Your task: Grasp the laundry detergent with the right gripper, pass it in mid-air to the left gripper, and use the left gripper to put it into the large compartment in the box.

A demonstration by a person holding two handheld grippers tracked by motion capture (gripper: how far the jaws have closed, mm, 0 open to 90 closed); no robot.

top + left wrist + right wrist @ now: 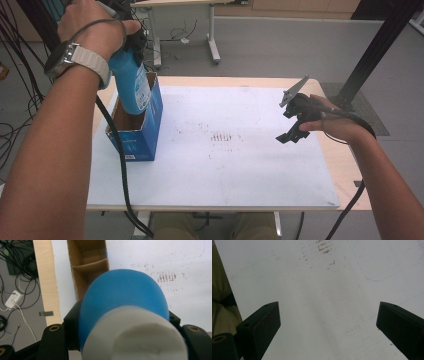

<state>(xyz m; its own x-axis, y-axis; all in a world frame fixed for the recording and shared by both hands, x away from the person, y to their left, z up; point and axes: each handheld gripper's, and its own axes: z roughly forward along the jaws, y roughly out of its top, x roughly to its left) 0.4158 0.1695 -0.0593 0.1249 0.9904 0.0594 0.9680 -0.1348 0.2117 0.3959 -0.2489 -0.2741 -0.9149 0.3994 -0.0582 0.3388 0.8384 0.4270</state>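
Blue bottle (131, 84) hangs clamped in your left tool (134, 46) above the cardboard box (142, 131). Next, line it up with a compartment. Your right tool (295, 122) gapes empty over the worktop (240, 170).

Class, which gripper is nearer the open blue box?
Left. The left gripper holds a blue bottle just above the box; the right gripper hovers far across the table.

A light wooden table (345, 165) carries a large white sheet (240, 170) that covers most of its top, with rusty brown speckled marks (223, 137) near its middle. An open blue cardboard box (142, 132) with a brown inside stands on the sheet's left part
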